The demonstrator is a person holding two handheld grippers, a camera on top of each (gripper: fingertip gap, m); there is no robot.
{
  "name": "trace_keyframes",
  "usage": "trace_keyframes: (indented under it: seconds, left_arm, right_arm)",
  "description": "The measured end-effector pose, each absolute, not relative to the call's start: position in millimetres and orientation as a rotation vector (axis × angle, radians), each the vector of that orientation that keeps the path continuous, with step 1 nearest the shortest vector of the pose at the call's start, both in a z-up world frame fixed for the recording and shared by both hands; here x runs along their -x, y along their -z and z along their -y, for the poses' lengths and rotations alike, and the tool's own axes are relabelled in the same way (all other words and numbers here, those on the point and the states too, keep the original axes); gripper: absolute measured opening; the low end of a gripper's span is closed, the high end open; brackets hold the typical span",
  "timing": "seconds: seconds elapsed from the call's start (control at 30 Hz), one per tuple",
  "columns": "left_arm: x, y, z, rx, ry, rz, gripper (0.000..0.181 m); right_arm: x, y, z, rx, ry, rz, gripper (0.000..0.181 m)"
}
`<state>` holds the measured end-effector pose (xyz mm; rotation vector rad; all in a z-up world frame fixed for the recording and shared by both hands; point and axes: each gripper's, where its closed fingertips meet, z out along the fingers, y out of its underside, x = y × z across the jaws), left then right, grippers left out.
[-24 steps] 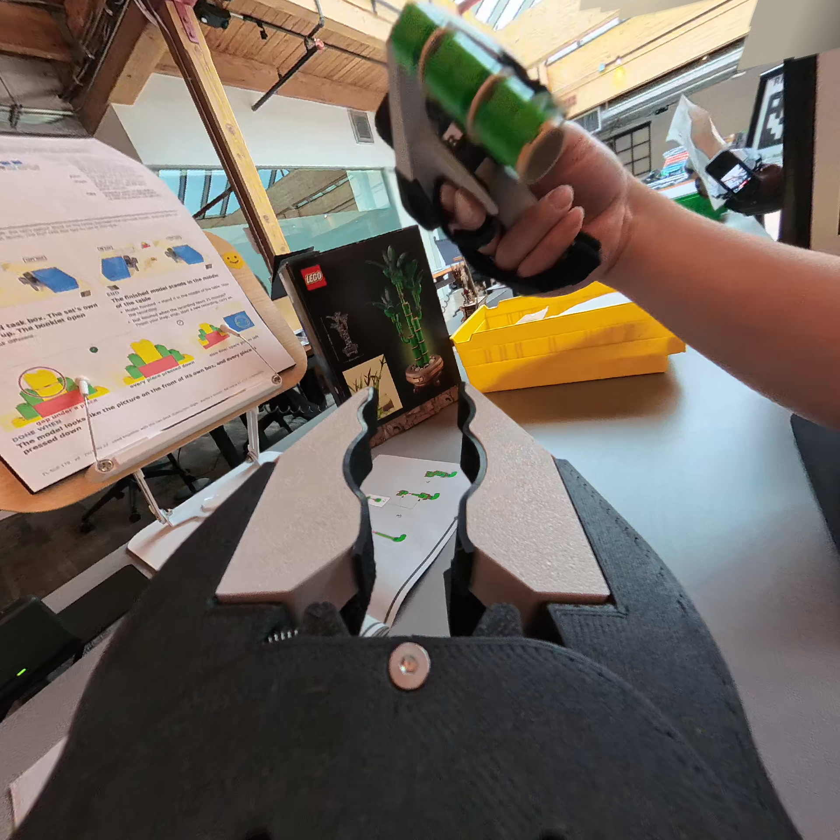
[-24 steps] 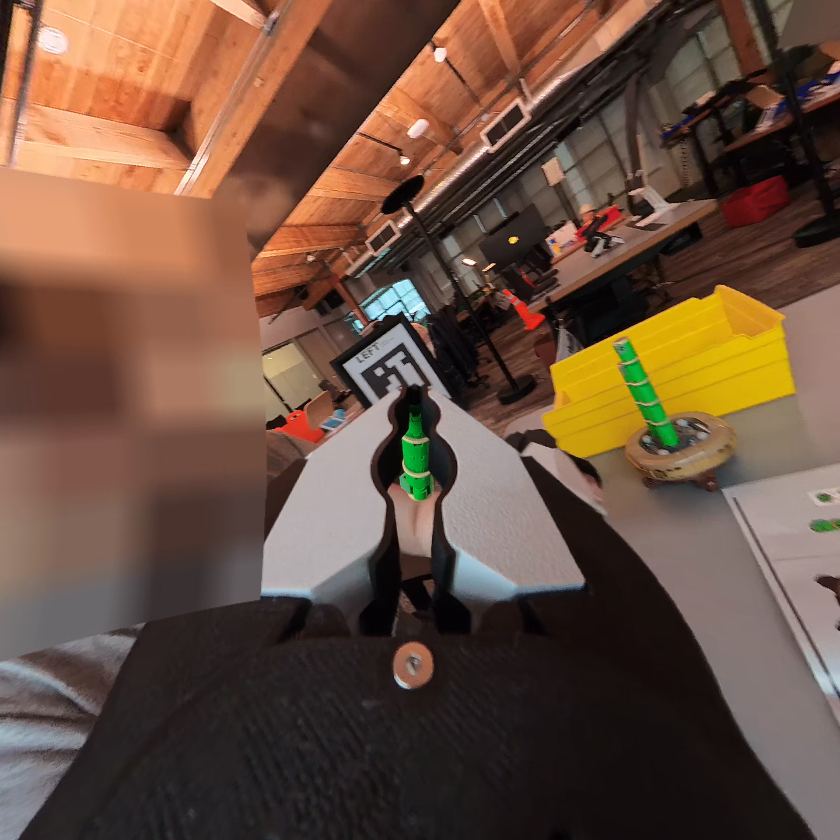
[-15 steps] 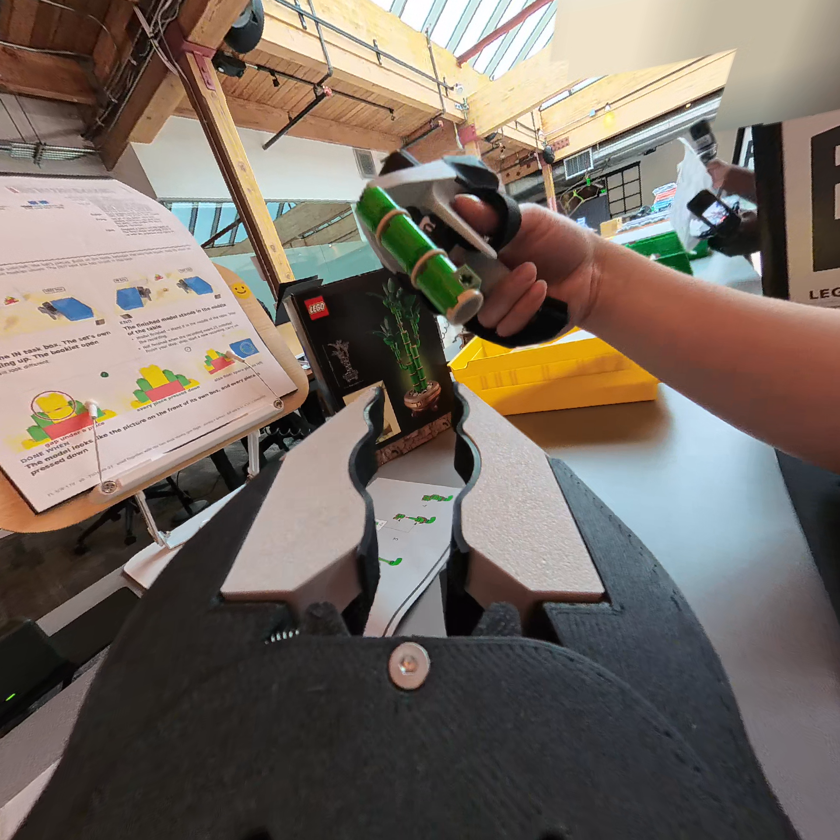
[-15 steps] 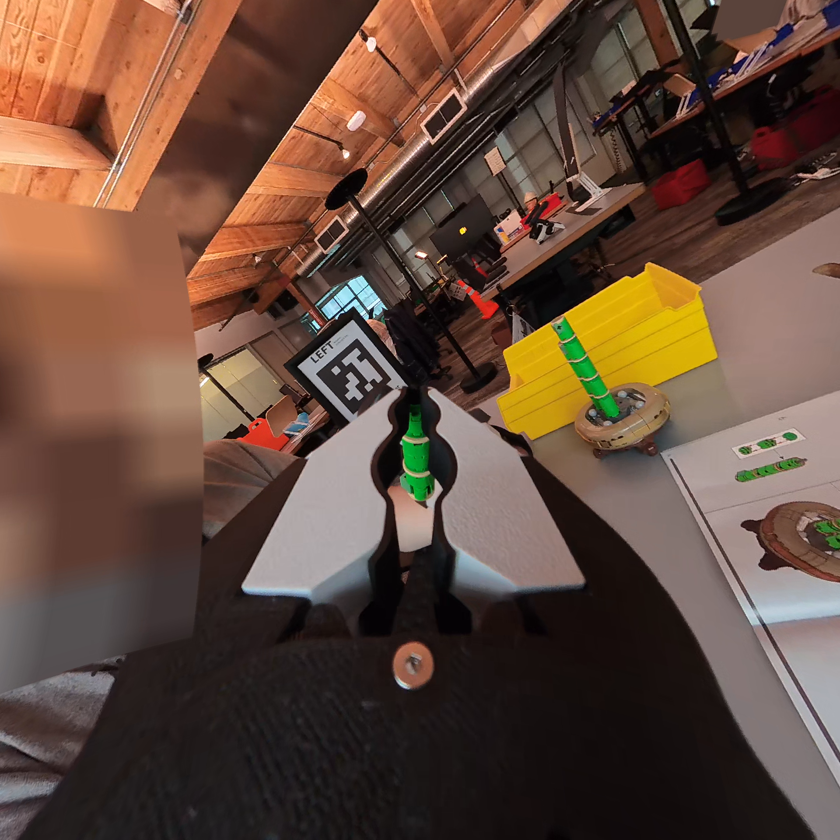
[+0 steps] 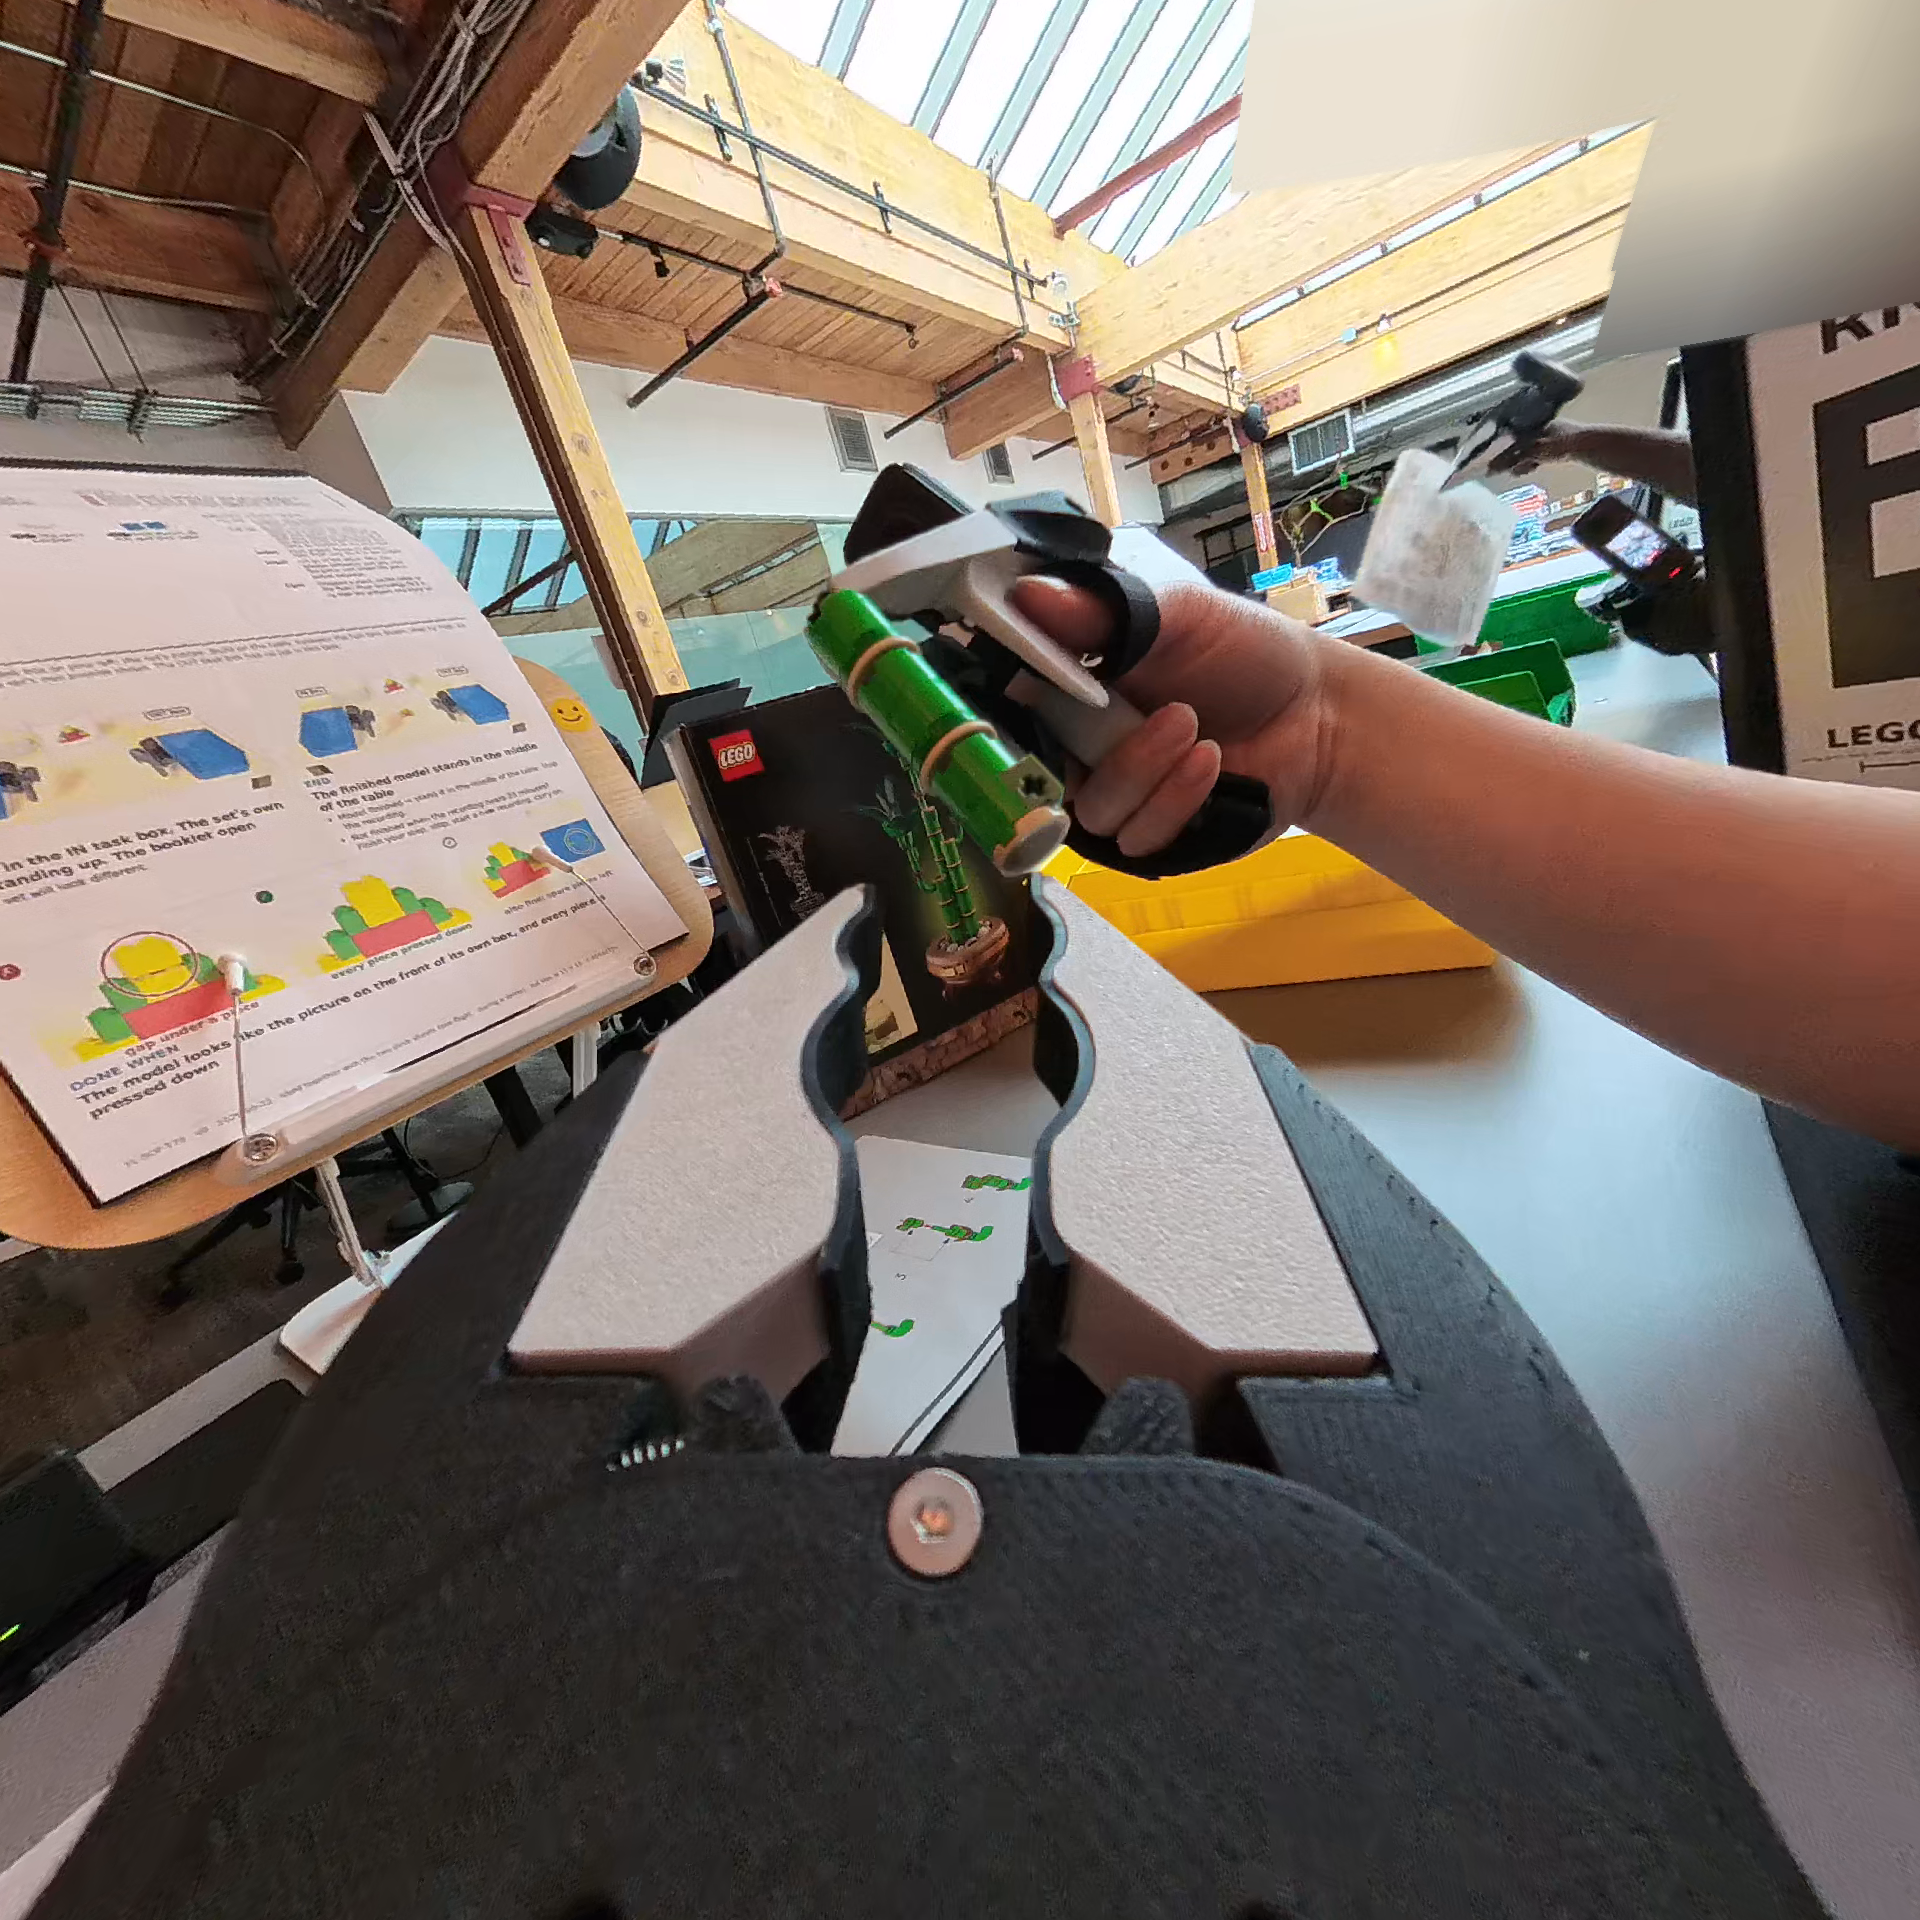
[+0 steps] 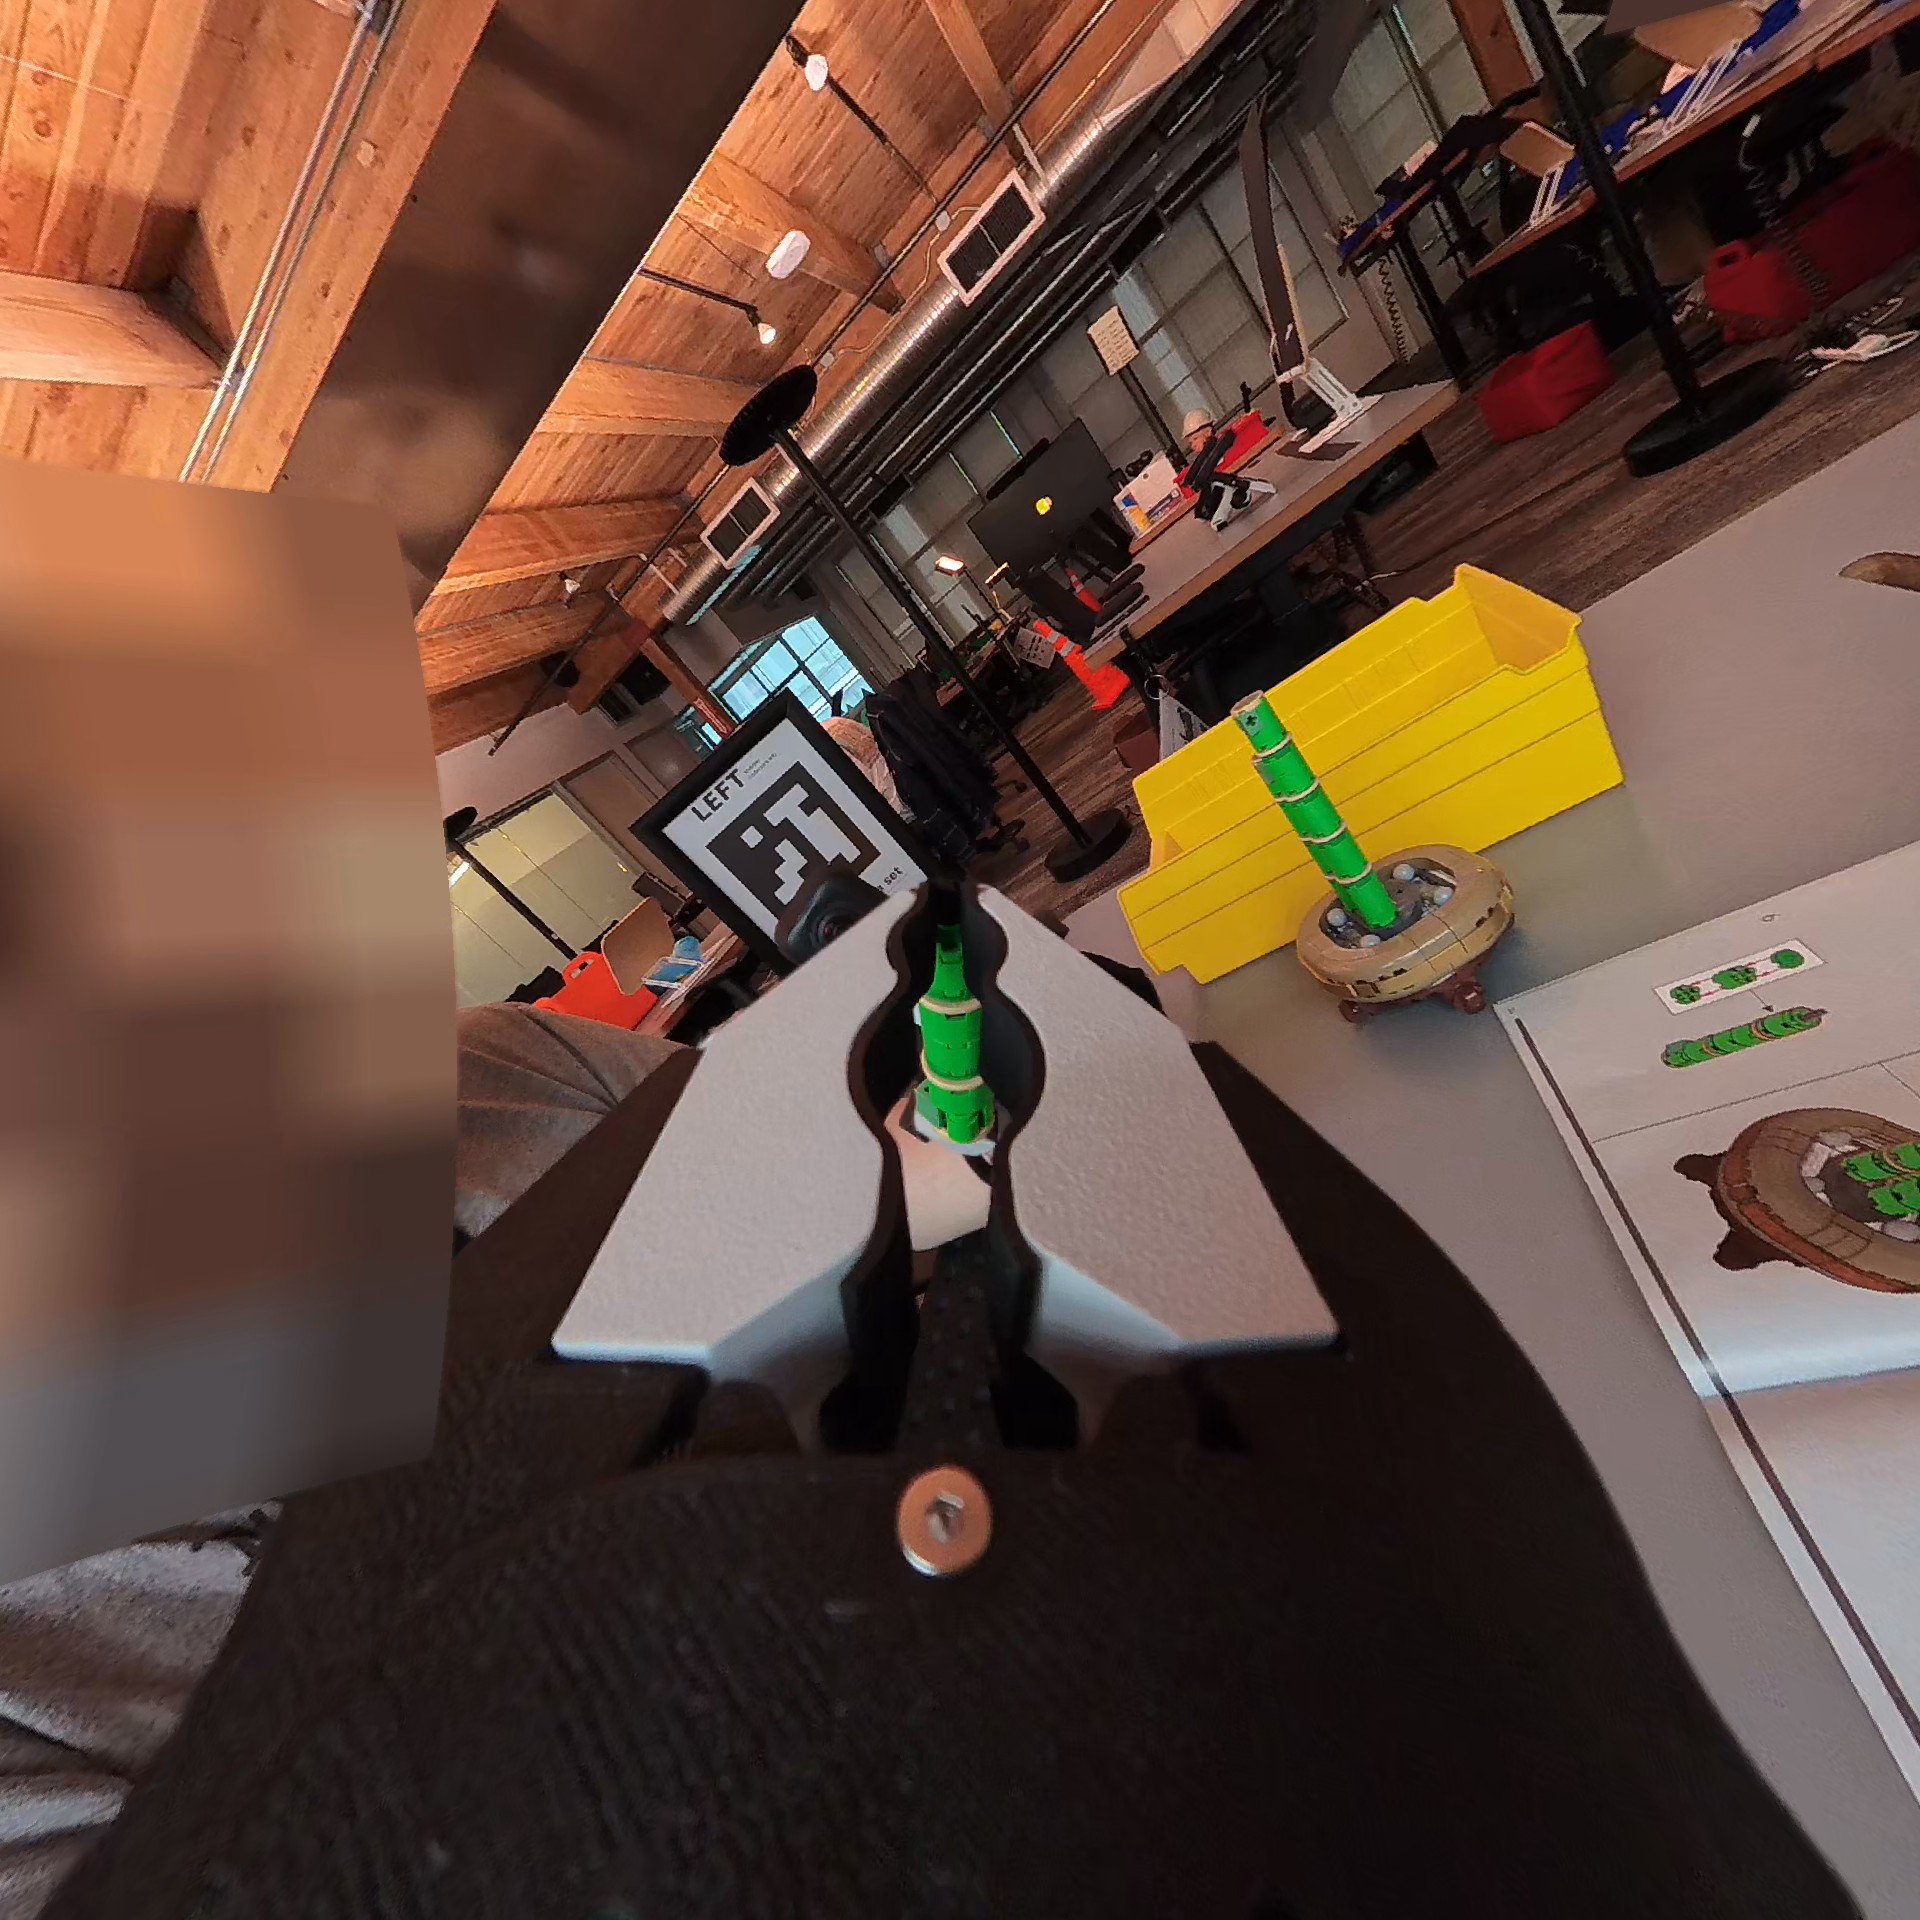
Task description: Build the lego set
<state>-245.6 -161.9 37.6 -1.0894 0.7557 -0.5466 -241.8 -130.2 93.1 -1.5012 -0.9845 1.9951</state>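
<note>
While the right gripper (image 6: 951, 1003) is holding a green stalk (image 6: 952, 1049) between closed jaws, raised above the grey bench (image 6: 1714, 665), the left gripper (image 5: 940, 1039) is hanging with its jaws parted and nothing between them. Seen from the left view, the stalk (image 5: 935, 727) is slanting down toward the left, its tan end showing a cross-shaped socket, with the right hand (image 5: 1174, 717) wrapped round the tool's grip. A tan pot (image 6: 1403, 940) is standing on the bench just in front of a yellow bin (image 6: 1455, 717), and a taller stalk (image 6: 1309, 821) is already rising from it, leaning slightly. An open booklet (image 6: 1766, 1195) is lying beside the pot, and the set's box (image 5: 831, 883) is standing farther along the bench. Judging from this, the step in hand is planting the held stalk in the pot. Doing it well likely means turning the stalk upright, lining its socket over a free peg, steadying the pot with the left jaws, and pressing straight down without knocking the planted stalk.
</note>
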Motion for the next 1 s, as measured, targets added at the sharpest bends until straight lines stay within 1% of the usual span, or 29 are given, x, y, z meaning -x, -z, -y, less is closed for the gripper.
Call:
trace_keyframes:
  seconds: [0.73,1.0]
  left_arm:
    - [245,-33,160,1.11,0.555,-0.766,0.032]
    - [234,-24,163,1.165,0.725,-0.788,0.046]
  right_arm:
    - [246,-88,131,1.517,-1.968,1.013,0.002]
    - [248,-83,128,1.539,-1.942,1.009,0.002]
